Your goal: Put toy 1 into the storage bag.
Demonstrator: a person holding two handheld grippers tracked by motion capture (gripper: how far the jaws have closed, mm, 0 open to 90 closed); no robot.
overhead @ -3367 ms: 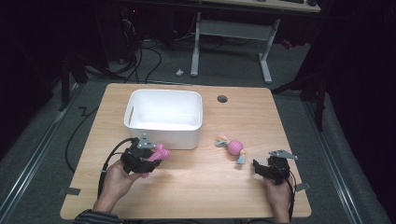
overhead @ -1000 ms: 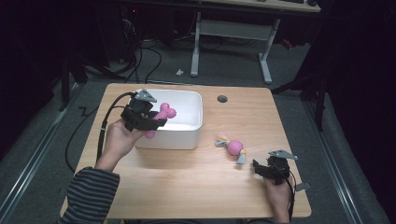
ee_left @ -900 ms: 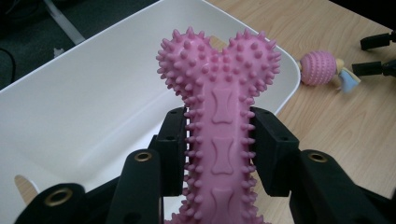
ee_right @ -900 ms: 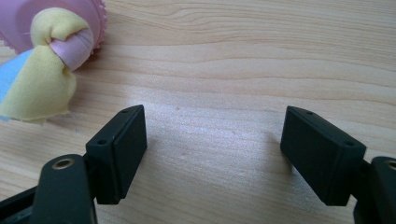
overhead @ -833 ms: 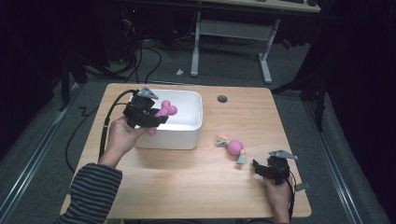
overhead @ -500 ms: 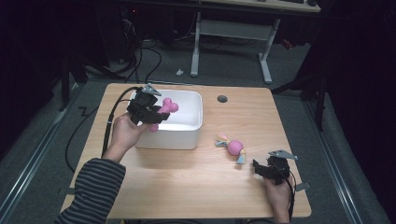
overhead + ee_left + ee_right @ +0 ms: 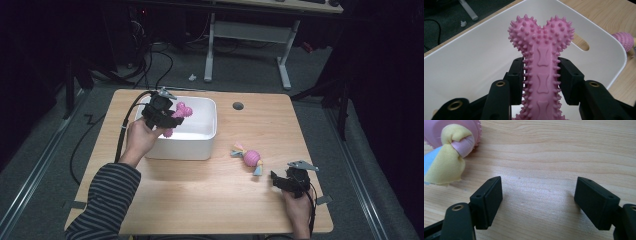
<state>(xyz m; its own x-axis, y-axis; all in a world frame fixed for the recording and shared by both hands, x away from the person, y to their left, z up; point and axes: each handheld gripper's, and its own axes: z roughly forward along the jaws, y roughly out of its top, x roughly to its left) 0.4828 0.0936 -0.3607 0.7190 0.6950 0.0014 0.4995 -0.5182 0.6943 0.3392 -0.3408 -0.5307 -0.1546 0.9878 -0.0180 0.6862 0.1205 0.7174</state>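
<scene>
Over the white bin [image 7: 197, 142], the left gripper [image 7: 167, 118] is clamped on the pink spiky bone toy [image 7: 541, 62]. I'd say next: lower and release. Right of the bin, the right gripper [image 7: 282, 181] rests empty, jaws wide, near the pink ball toy [image 7: 251, 158].

Looks like a lab or test room w/ a recording rig, not a home. A light wooden table [image 7: 200, 200] w/ rounded corners and a cable hole sits alone on grey carpet floor [image 7: 60, 150], lit from above while the surroundings stay dark. Black cables [image 7: 150, 60] lie tangled on the floor behind it. A second desk w/ white metal legs [image 7: 250, 45] stands at the back. Grey floor rails [image 7: 30, 180] run along both sides of the table.
</scene>
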